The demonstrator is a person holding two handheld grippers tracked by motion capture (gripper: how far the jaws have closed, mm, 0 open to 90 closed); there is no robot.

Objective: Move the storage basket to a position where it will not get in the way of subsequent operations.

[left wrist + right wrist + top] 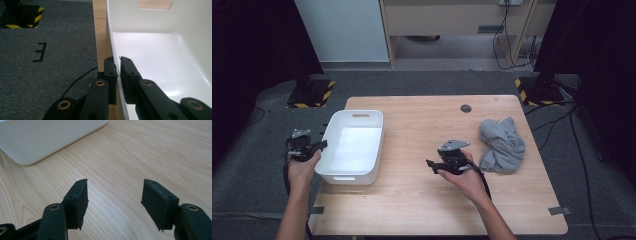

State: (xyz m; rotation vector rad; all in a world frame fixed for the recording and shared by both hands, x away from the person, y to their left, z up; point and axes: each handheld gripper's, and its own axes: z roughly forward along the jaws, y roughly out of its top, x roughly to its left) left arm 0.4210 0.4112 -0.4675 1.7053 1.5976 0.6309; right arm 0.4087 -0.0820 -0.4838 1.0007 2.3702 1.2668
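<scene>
High view first: your white bin (353, 146) sits at the left edge of the wooden surface (427, 200), its long side running away from you, a handle slot in the far wall. Your left tongs (318, 146) are at its left wall, about midway along. From the left gripper view you can see how they sit: the thin white wall (117, 72) runs up between the two black pads, one pad outside over the surface edge, the other inside the bin, and both are clenched onto that wall (the gap left is only the wall's thickness).

Your right tongs (430, 163) are well apart from the bin, out over bare wood near the middle of the surface, pointing left toward the bin's near right corner. In the right gripper view their jaws stand released, with only wood grain between them and the rounded corner of the bin (50, 140) farther ahead at the upper left.

To the right of your right hand (467, 180) lies a crumpled grey cloth (503, 145), near the right edge. A small dark round cap (466, 108) is set in the surface toward the far edge. Between the right tongs and the bin the wood is open.
</scene>
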